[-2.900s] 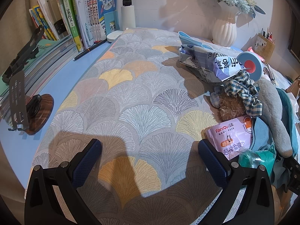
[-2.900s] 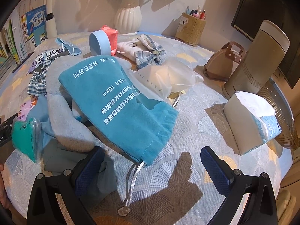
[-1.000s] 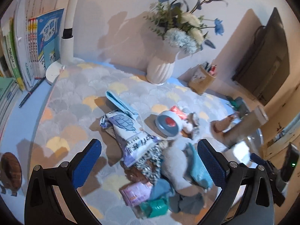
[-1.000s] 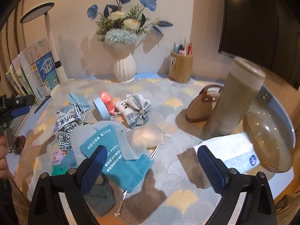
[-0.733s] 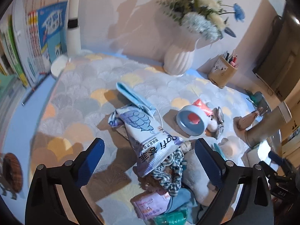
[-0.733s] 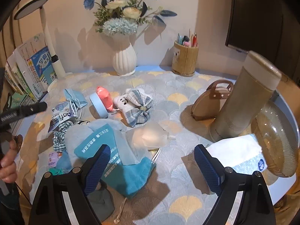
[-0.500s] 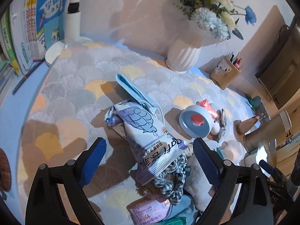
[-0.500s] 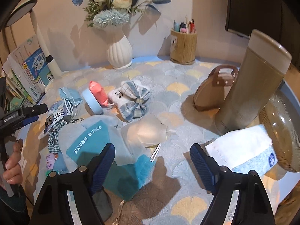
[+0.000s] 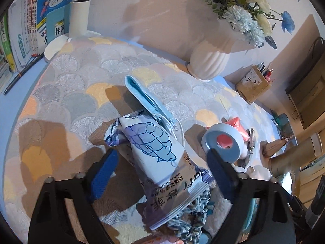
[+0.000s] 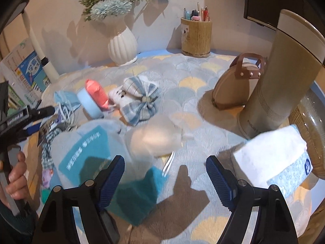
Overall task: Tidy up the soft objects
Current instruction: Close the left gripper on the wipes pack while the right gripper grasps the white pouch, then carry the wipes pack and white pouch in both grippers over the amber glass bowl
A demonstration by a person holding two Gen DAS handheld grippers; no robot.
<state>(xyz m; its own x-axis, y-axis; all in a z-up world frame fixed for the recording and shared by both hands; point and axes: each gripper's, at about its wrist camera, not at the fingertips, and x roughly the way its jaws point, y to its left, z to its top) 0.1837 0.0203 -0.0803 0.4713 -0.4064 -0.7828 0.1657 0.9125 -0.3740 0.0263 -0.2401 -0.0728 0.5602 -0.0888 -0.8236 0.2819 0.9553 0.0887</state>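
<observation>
Soft clutter [image 10: 140,99] on patterned tablecloth [image 9: 81,77]

White ribbed vase [image 10: 121,46] with flowers at bench back. Right of vase: pen holder [image 10: 196,38], tan handbag [image 10: 237,87], tall beige flask [image 10: 278,77]. Left of vase: books [image 9: 30,20].

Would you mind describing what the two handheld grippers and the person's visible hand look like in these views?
Both grippers are alike: the left gripper and right gripper have black triangular finger frames with silver screws and ribbed dark blue pads. In the right wrist view the left gripper's black body carries white lettering. The hand shows a dark teal sleeve. No cables show.
</observation>
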